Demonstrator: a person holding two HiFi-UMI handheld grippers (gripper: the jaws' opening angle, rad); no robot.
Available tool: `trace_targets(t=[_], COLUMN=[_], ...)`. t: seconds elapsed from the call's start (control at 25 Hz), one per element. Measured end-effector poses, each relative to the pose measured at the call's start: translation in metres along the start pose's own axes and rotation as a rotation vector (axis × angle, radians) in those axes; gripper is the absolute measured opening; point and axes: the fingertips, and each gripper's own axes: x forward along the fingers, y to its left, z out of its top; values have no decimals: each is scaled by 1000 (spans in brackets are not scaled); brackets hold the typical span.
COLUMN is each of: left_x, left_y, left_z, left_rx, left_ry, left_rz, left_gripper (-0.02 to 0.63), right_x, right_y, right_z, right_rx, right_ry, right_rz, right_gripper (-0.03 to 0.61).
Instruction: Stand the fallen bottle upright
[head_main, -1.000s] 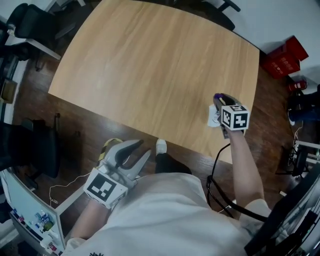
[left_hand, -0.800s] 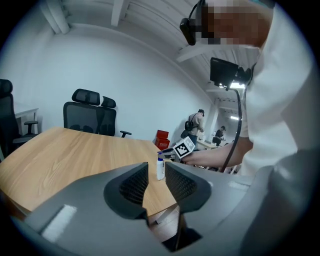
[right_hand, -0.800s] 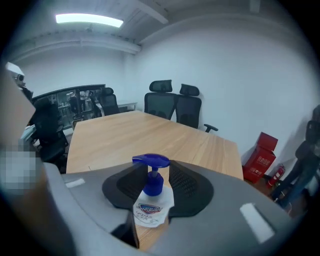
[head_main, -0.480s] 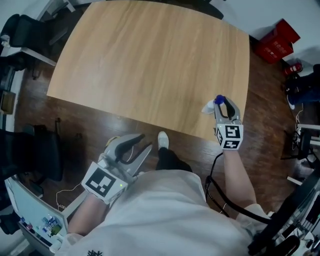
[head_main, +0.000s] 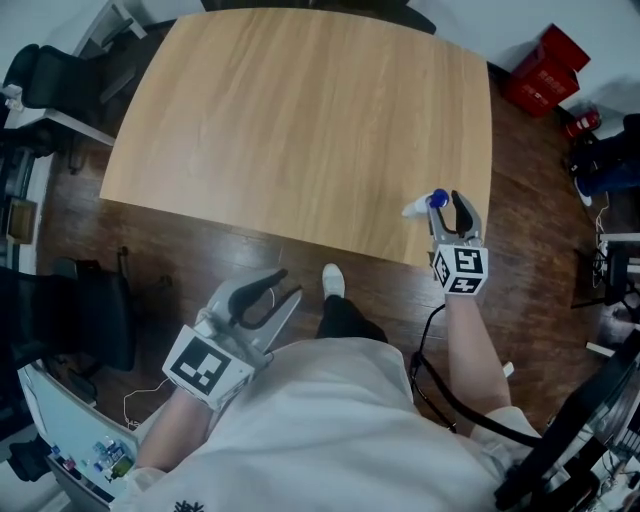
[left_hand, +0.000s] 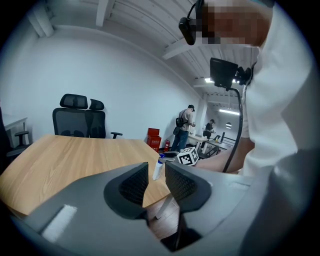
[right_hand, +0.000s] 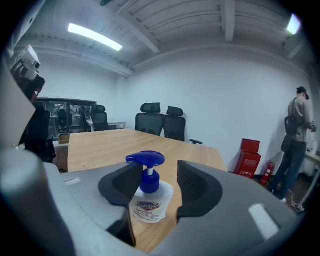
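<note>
A white pump bottle (head_main: 418, 208) with a blue pump head stands upright on the wooden table (head_main: 300, 120), near its front right corner. In the right gripper view the bottle (right_hand: 147, 202) is between the jaws. My right gripper (head_main: 447, 208) is opening, and its pads (right_hand: 192, 182) stand a little off the bottle on both sides. My left gripper (head_main: 272, 290) hangs below the table's front edge, over the floor, open and holding nothing. The left gripper view shows the bottle (left_hand: 158, 168) far off beside the right gripper's marker cube (left_hand: 188, 156).
Red crates (head_main: 545, 70) and a fire extinguisher (head_main: 578, 124) sit on the floor to the far right. Black office chairs (right_hand: 160, 120) stand behind the table and another at the far left (head_main: 40, 50). People stand in the background (left_hand: 186, 127). My shoe (head_main: 333, 282) is by the table edge.
My right gripper swung back toward the table's front edge with the bottle. The bottle now stands by itself and the jaws have parted from it. The left gripper shifted slightly.
</note>
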Motion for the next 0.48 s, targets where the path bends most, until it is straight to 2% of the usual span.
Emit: trace_targets(t=[0.48], left_x=[-4], left_y=[-10], left_z=[-4], left_rx=[37], left_ry=[16], left_rz=[-11], left_gripper=[106], right_x=[6], right_y=[-8], right_z=[-10], right_rx=[173], right_ry=[-36], right_rz=[79], right_gripper=[406])
